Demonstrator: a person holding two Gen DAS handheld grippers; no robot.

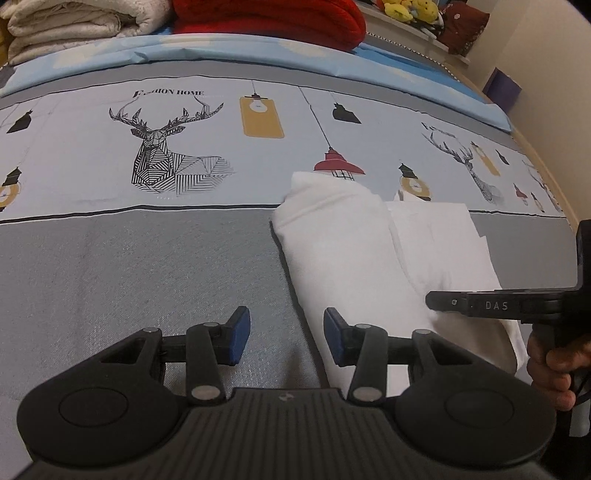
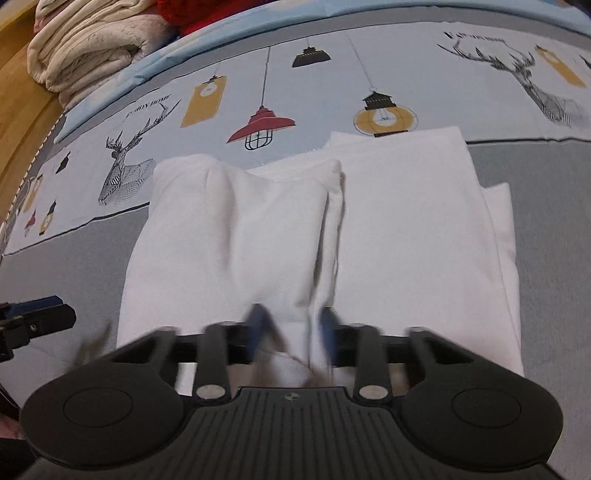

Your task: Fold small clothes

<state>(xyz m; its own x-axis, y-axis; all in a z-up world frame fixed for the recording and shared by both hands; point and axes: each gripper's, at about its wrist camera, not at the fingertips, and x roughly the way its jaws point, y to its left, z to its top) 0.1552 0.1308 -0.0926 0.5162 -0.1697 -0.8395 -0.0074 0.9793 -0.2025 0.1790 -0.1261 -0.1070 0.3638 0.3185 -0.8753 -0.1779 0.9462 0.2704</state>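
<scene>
From your left wrist camera, your left tool (image 1: 286, 338) hangs over the grey band of the bedsheet (image 1: 110, 266), its blue pads apart and nothing between them. The right-hand pad sits over the near left edge of the white garment (image 1: 332, 236); whether it touches, you cannot tell. The garment lies on the bed, partly folded, its left side doubled over into a thick ridge. Your right tool (image 1: 443, 301) reaches in from the right edge, seen side-on, its tip on the cloth; your hand (image 1: 550, 365) grips its handle. A cream blanket (image 1: 74, 26) and a red one (image 1: 269, 22) are stacked at the far end of the bed.

From your right wrist camera, the white garment (image 2: 406, 221) fills the middle, lying across the grey band and the lamp print. Your right tool (image 2: 291, 328) is blurred, its pads standing either side of the raised fold at the near edge; whether they press on it, you cannot tell. Your left tool (image 2: 44, 314) shows at the left edge.
</scene>
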